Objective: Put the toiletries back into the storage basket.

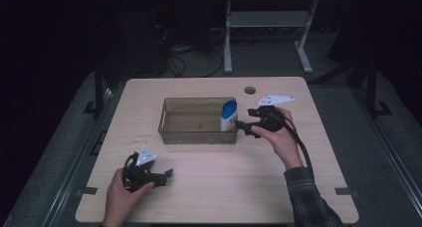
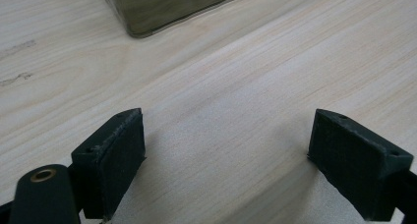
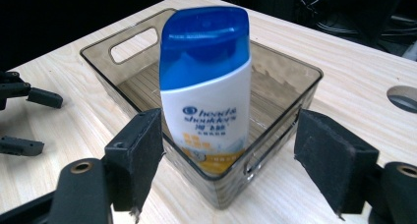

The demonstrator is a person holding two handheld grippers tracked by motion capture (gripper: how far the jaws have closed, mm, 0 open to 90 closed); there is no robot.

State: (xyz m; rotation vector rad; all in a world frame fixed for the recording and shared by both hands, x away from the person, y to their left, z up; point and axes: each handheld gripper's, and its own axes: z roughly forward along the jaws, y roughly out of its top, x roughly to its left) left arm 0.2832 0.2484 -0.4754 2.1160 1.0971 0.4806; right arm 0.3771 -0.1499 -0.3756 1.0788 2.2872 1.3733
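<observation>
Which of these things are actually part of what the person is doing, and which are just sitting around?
In use:
shampoo bottle, standing in the bin
clear brown bin
right gripper, open at the bottle

Just there:
left gripper, open over bare table
white frame behind

Bench (image 1: 209, 187): pale wood-grain top, matt, smooth. Bin (image 3: 290, 81): smoky see-through plastic, glossy, w/ ribbed floor. Shampoo bottle (image 3: 206, 86): white plastic body, semi-gloss; blue cap is glossy. Right tool (image 3: 228, 160) & left tool (image 2: 226, 160): matt black plastic, pads w/ fine rough texture, one brass-looking rivet each.
</observation>
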